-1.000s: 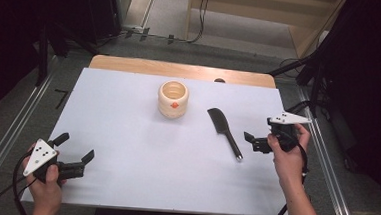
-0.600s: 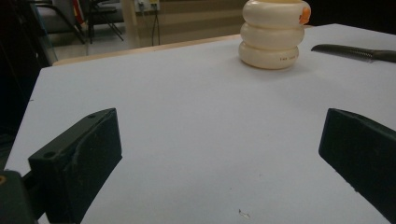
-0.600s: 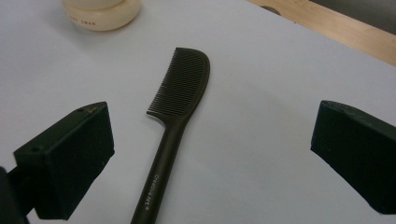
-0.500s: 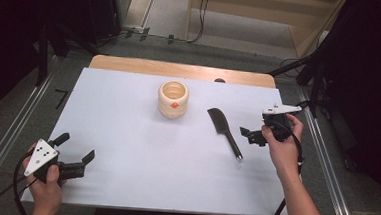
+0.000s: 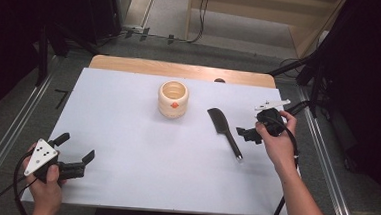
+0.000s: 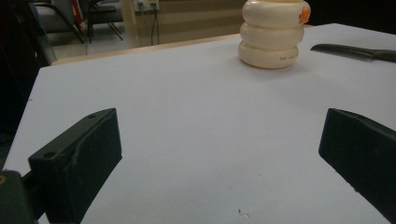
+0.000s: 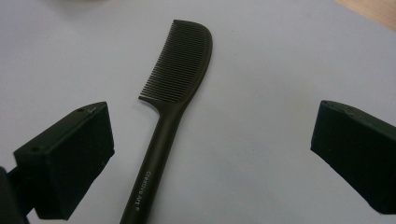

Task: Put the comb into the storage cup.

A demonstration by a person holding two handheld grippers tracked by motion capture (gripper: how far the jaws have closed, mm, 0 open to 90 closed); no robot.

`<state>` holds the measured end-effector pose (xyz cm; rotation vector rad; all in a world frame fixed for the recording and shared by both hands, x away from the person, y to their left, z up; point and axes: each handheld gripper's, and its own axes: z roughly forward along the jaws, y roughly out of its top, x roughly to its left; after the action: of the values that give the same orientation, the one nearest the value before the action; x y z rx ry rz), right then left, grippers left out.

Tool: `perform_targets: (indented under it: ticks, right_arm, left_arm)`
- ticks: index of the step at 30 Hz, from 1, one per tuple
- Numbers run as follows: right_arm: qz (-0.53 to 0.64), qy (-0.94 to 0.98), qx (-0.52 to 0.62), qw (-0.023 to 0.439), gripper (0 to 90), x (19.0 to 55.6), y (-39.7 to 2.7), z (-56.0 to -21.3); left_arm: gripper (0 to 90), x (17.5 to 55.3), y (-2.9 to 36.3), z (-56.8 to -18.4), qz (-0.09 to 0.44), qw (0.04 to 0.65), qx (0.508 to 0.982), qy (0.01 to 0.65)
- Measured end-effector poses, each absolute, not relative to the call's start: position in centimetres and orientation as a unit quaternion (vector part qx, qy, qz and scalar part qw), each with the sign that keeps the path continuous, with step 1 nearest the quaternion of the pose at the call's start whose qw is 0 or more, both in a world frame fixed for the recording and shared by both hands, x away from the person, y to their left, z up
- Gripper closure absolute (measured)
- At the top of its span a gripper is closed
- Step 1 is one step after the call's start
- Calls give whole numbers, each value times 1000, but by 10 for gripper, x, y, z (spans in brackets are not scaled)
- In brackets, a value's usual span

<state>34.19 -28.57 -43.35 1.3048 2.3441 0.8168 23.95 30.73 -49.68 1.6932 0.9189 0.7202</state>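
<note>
A black comb (image 5: 224,131) lies on the white table (image 5: 127,133), right of centre, teeth end toward the far side. My right gripper (image 5: 245,134) hovers just right of its handle, jaws open and pointing left at it. In the right gripper view the comb (image 7: 173,88) lies between and ahead of the open jaws of the right gripper (image 7: 210,121), nearer the left one, touching neither. A cream ribbed cup (image 5: 173,99) with an orange dot stands mid-table at the back. My left gripper (image 5: 76,149) rests open at the front left corner, holding nothing.
In the left gripper view the cream cup (image 6: 273,35) stands far ahead, with the comb (image 6: 355,52) at its right. A wooden strip (image 5: 181,69) borders the table's far edge. Metal rails run along both sides, with dark surroundings beyond.
My right gripper has moved away from the front edge and slightly left, closing in on the comb's handle. The left gripper, the comb and the cup have stayed put.
</note>
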Motion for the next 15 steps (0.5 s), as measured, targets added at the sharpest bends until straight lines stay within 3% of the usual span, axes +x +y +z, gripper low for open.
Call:
perform_targets:
  ticks: [15]
  right_arm:
    - [237,844,460,141,0,358,-268,-440]
  left_arm:
    - [0,239,307,-497,299,516,707,381]
